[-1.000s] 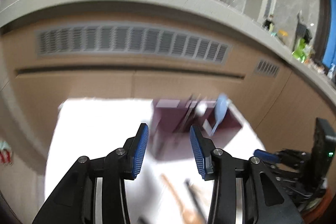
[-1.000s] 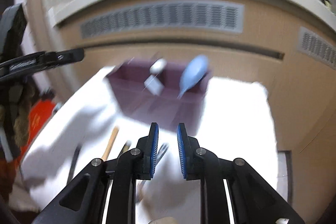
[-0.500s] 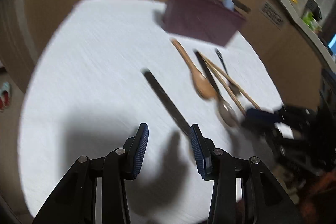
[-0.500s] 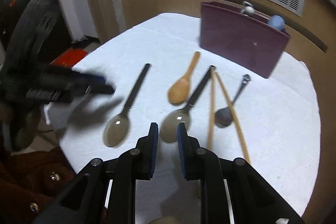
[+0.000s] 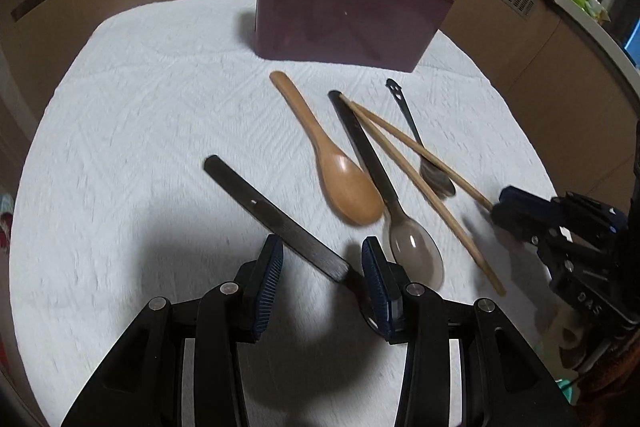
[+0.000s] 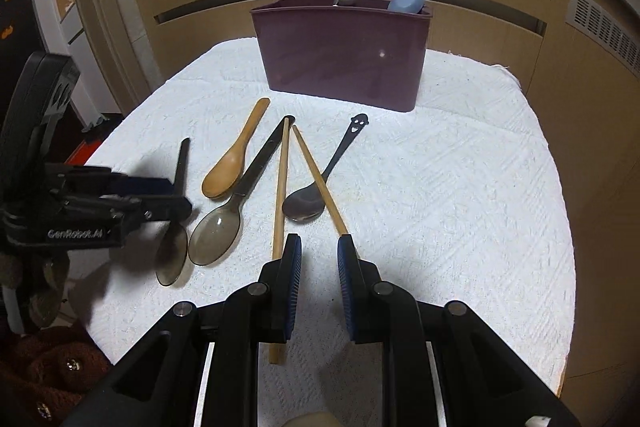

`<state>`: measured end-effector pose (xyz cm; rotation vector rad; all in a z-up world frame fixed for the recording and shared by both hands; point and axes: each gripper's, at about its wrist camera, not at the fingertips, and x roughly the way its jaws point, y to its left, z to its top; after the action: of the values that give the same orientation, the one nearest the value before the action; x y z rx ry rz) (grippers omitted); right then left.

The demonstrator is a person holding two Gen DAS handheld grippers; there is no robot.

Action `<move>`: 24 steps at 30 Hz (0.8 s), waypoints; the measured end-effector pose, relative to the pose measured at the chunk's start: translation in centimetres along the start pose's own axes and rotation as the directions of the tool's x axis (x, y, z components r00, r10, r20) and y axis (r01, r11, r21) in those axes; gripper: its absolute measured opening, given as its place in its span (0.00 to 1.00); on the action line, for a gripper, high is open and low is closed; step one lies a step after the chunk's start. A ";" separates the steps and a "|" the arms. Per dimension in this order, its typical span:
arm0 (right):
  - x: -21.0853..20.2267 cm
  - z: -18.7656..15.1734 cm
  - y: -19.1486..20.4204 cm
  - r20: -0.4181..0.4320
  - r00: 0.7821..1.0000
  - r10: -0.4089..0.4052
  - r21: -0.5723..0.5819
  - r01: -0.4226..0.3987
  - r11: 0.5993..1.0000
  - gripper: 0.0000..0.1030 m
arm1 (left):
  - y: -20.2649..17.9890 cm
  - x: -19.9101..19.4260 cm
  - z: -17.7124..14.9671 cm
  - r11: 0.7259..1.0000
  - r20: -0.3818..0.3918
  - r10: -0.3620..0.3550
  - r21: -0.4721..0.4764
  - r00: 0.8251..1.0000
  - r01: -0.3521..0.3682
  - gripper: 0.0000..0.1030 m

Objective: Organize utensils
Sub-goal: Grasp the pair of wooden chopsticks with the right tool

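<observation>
Your left tongs (image 5: 322, 267) gape wide, straddling dark-handled spoon (image 5: 276, 219), pads clear; your right tongs (image 6: 319, 259) part-open, empty, above chopsticks (image 6: 280, 187).

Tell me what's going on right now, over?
Left gripper open over black-handled spoon. Right gripper open, empty, above chopsticks. Five utensils outside maroon holder. Nothing blocking.

Both wrist views angle down, close over the shared white cloth (image 5: 132, 131).

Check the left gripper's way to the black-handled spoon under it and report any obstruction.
Nothing visible blocks it. The open left gripper already straddles the black-handled spoon with the smoky translucent bowl, which lies alone on the white cloth.
</observation>
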<state>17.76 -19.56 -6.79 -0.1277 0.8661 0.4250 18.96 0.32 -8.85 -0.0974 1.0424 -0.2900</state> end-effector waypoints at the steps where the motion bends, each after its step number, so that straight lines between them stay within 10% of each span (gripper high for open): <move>1: 0.1 0.0 0.0 0.000 1.000 0.005 0.000 -0.005 1.000 0.17 | 0.2 0.2 0.3 1.000 0.003 0.013 0.004 1.000 -0.013 0.41; 9: 1.9 1.3 1.4 -0.006 0.998 0.056 -0.032 -0.056 0.998 0.17 | 4.1 0.9 2.8 0.990 0.041 0.135 -0.032 0.990 -0.134 0.41; 24: 6.7 4.9 0.9 -0.045 0.999 0.014 -0.038 -0.016 0.999 0.06 | 1.6 -0.9 2.3 0.996 0.069 0.084 -0.023 0.994 -0.083 0.41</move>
<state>24.65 -15.30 -8.65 -0.1662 0.9033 0.4541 20.81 1.93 -7.30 -0.0812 0.9772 -0.1990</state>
